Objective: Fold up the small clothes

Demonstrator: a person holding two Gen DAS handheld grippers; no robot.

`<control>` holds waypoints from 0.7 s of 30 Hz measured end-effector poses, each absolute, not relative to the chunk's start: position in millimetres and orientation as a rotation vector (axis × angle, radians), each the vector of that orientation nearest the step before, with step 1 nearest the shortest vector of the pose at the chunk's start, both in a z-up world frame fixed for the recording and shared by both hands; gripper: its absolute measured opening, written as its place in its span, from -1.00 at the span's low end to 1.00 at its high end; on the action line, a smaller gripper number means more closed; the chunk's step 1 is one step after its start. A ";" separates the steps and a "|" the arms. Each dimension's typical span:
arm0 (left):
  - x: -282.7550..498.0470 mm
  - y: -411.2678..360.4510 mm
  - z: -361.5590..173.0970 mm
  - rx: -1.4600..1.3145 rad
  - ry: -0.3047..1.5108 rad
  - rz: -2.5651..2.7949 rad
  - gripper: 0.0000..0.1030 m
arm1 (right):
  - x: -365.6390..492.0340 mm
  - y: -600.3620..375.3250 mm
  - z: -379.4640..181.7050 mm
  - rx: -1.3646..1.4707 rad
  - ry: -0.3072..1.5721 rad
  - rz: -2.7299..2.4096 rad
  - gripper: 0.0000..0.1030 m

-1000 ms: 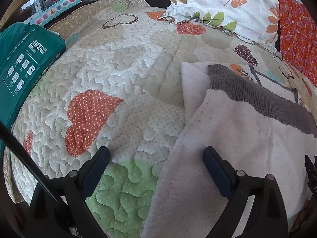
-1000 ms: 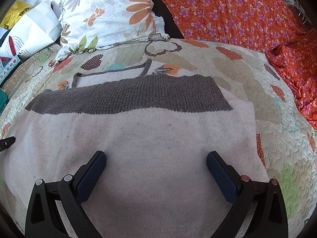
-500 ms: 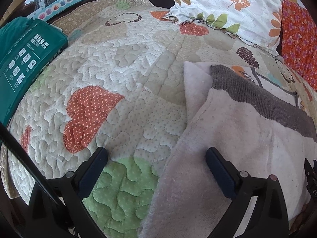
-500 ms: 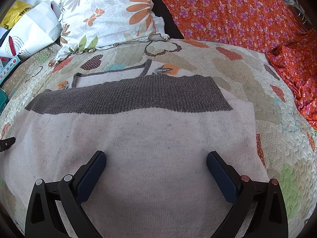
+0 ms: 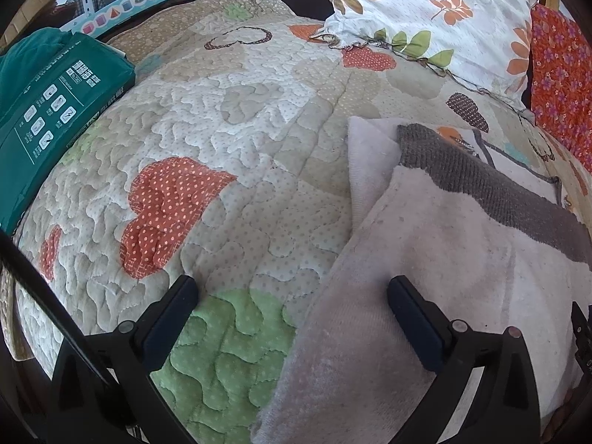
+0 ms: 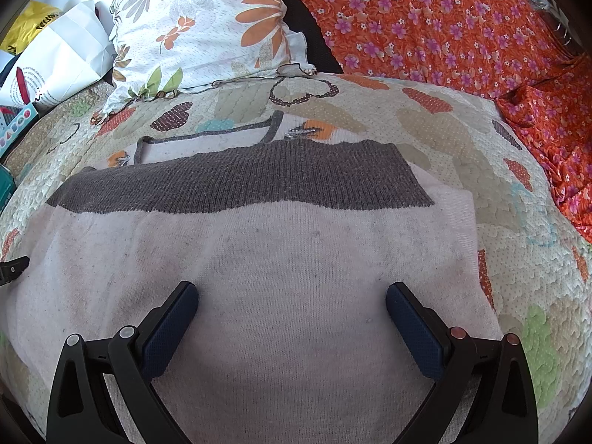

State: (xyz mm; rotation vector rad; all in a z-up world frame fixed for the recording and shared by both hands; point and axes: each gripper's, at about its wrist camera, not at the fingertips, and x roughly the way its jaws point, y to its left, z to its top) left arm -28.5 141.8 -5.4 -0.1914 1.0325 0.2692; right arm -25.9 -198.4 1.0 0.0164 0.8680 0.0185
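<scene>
A small pale pink knitted sweater (image 6: 288, 277) with a grey ribbed hem band (image 6: 240, 185) lies folded over on a quilted bedspread. It also shows in the left wrist view (image 5: 444, 259). My right gripper (image 6: 292, 296) is open and empty, low over the middle of the sweater. My left gripper (image 5: 292, 292) is open and empty, straddling the sweater's left edge, one finger over the quilt and one over the sweater.
The quilt (image 5: 222, 148) has heart patches. A teal package (image 5: 48, 111) lies at the left. A floral pillow (image 6: 207, 26) and an orange flowered cloth (image 6: 444, 26) lie at the back. White paper bags (image 6: 63, 63) stand far left.
The left gripper has drifted slightly, the view shifting a little down the quilt. The right gripper and the sweater have not moved.
</scene>
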 end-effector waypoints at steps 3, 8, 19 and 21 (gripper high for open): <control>-31.2 141.0 -4.8 -0.199 1.027 0.272 0.99 | -31.0 -198.7 7.0 0.006 0.865 -0.029 0.96; -43.6 139.6 -0.2 -0.243 1.030 0.229 0.99 | -55.2 -214.3 58.0 0.052 0.757 -0.018 0.88; -49.2 122.0 8.0 -0.343 1.052 -0.002 0.10 | -72.8 -271.9 118.3 0.069 0.653 -0.104 0.89; -48.2 119.1 6.6 -0.338 1.059 -0.027 -0.45 | -73.3 -286.5 105.1 0.118 0.672 -0.126 0.89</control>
